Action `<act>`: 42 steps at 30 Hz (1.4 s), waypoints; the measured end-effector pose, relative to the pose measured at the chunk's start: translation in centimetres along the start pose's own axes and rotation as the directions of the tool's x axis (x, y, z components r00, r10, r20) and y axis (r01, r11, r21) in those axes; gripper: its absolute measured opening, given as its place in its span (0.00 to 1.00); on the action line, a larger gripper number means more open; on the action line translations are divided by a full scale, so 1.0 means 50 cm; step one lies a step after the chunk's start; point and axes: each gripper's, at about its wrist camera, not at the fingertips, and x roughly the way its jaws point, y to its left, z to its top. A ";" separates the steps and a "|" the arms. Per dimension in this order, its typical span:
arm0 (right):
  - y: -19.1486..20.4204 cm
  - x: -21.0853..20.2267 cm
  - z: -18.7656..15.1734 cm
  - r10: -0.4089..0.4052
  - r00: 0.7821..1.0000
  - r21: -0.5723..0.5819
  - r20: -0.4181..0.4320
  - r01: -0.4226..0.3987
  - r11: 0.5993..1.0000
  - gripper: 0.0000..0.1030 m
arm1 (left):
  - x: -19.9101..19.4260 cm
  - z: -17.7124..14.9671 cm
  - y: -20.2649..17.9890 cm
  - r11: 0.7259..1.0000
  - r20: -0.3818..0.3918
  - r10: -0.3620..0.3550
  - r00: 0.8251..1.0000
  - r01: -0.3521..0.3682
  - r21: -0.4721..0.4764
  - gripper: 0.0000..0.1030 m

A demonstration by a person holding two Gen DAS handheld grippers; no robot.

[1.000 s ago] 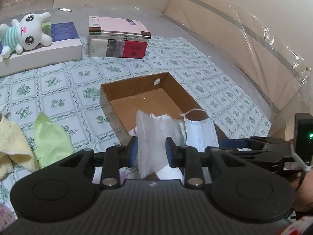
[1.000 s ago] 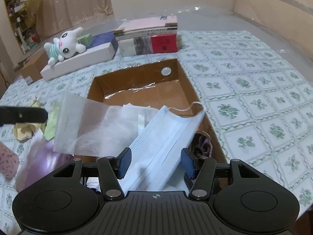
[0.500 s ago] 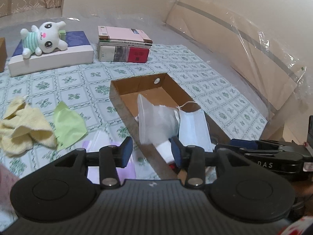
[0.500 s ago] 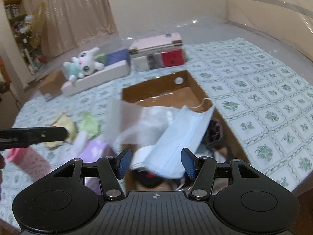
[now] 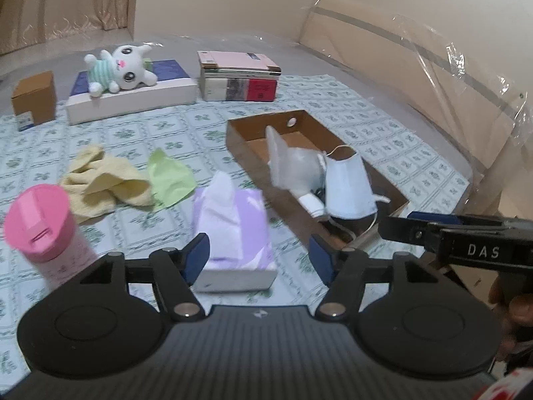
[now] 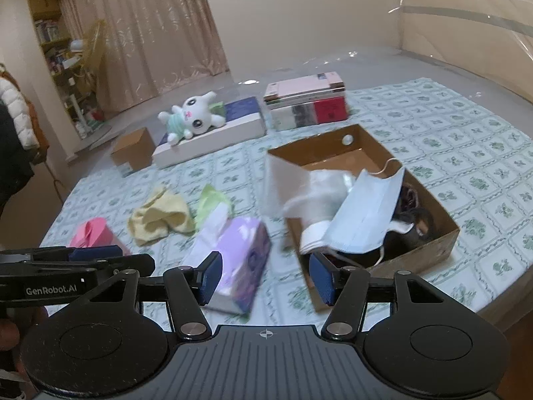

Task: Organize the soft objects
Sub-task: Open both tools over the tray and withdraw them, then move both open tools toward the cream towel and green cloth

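Both grippers hang with fingers spread and nothing held. In the left wrist view, the left gripper [image 5: 260, 255] fills the bottom of the frame, a purple tissue box [image 5: 233, 230] showing between its blue pads, white tissue poking up. The right gripper [image 6: 265, 275] in its own view has the same box at lower centre-left and a cardboard box [image 6: 429, 253] corner at lower right. Inside that open box, centre right, a blue face mask [image 6: 364, 213] leans against crumpled white cloth [image 6: 299, 183]. Mid-left on the patterned bedspread [image 6: 483, 153], a yellow towel [image 5: 100, 183] and a green cloth [image 5: 170, 180] lie touching; a pink cup [image 5: 40, 223] stands lower left. Upper left, a plush rabbit [image 5: 123, 70] rests on a flat white box [image 5: 133, 98] beside stacked books [image 5: 238, 80].
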 end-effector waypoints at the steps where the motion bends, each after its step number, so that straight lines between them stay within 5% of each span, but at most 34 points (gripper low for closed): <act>1: 0.009 0.000 -0.004 0.005 1.000 -0.008 -0.003 -0.005 1.000 0.57 | -0.007 -0.006 0.005 1.000 0.002 0.012 1.000 -0.012 0.001 0.63; 19: 0.108 0.039 -0.072 0.078 0.994 -0.031 -0.076 -0.081 0.996 0.57 | -0.120 -0.124 0.116 0.988 0.039 0.155 0.987 -0.155 -0.019 0.67; 42: 0.125 0.063 -0.122 0.112 0.987 -0.007 -0.117 -0.113 0.994 0.57 | -0.153 -0.187 0.185 0.973 0.009 0.207 0.978 -0.205 -0.102 0.67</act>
